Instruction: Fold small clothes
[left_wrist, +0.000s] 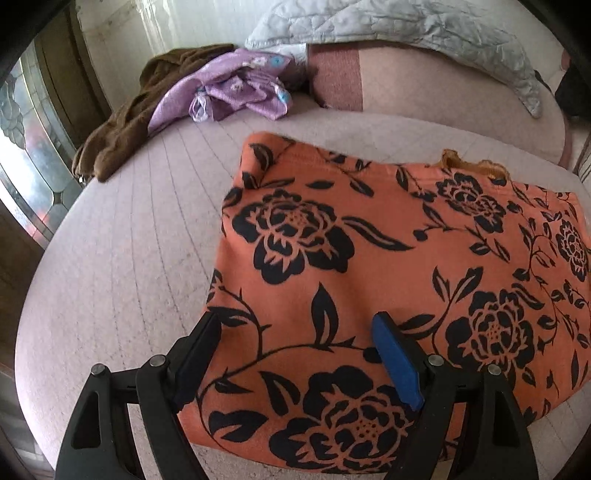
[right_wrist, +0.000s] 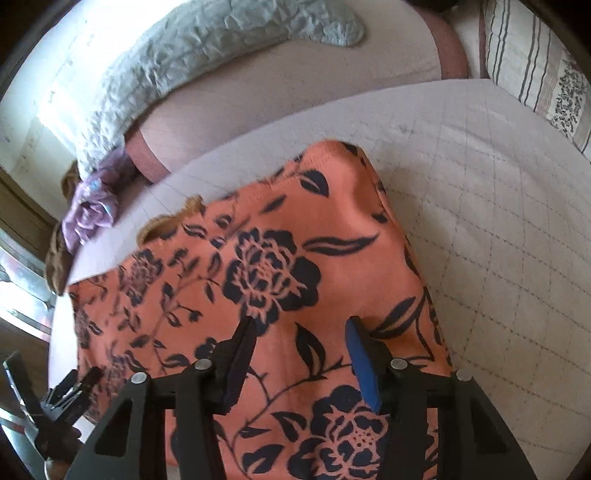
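An orange garment with black flowers (left_wrist: 388, 266) lies folded flat on the pale quilted bed (left_wrist: 122, 266). My left gripper (left_wrist: 297, 321) is open, hovering over the garment's near left corner, its left finger at the cloth's left edge. In the right wrist view the same garment (right_wrist: 280, 266) fills the middle. My right gripper (right_wrist: 301, 325) is open above its near right part, holding nothing. The left gripper (right_wrist: 70, 395) shows at the lower left of that view.
A purple flowered cloth (left_wrist: 236, 88) and a brown garment (left_wrist: 122, 122) lie bunched at the far left of the bed. A grey quilted blanket (left_wrist: 406, 26) drapes over a pink bolster (left_wrist: 424, 92). A striped pillow (right_wrist: 535, 66) lies far right.
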